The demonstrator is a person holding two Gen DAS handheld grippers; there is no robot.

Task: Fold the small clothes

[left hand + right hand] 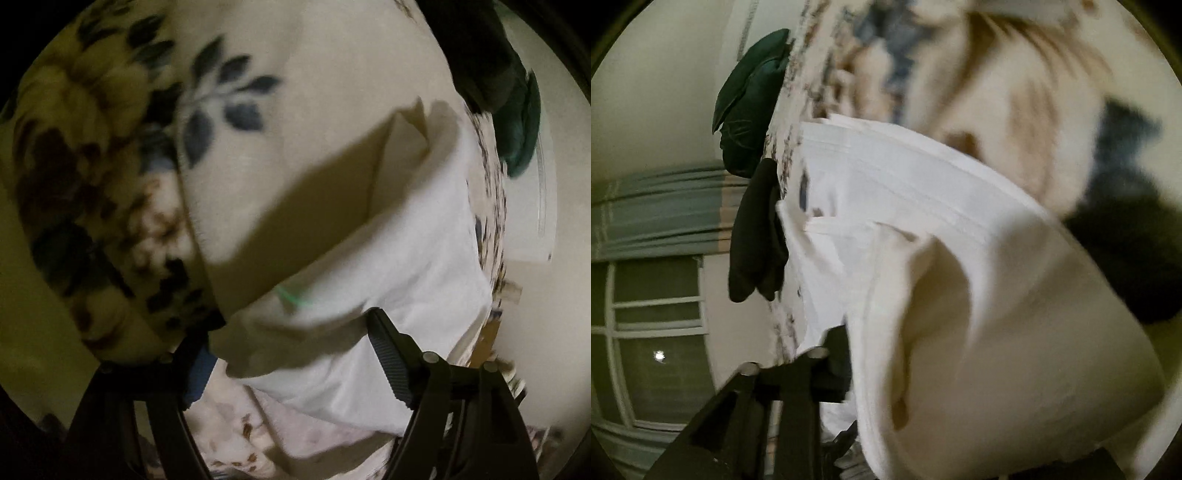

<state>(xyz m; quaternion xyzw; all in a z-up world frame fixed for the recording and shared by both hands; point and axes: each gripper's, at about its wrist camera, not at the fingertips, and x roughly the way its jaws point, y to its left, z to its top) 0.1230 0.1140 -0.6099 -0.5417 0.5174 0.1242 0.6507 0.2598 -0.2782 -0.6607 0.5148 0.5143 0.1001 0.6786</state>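
Observation:
A white garment [406,258] lies over a floral blanket [110,147]. In the left wrist view my left gripper [291,354] has its fingers wide apart, and the white cloth drapes between them; the right finger pad [388,362] shows bare beside the cloth. In the right wrist view the same white garment [979,314] hangs close over the lens and hides my right gripper's right finger. Only the left finger [834,354] shows. The right gripper's grip is hidden by the cloth.
A dark green garment [753,96] and a black garment [757,232] lie at the blanket's [960,74] far edge. Both also show in the left wrist view [517,122]. A curtain [665,210] and a window [657,332] stand beyond.

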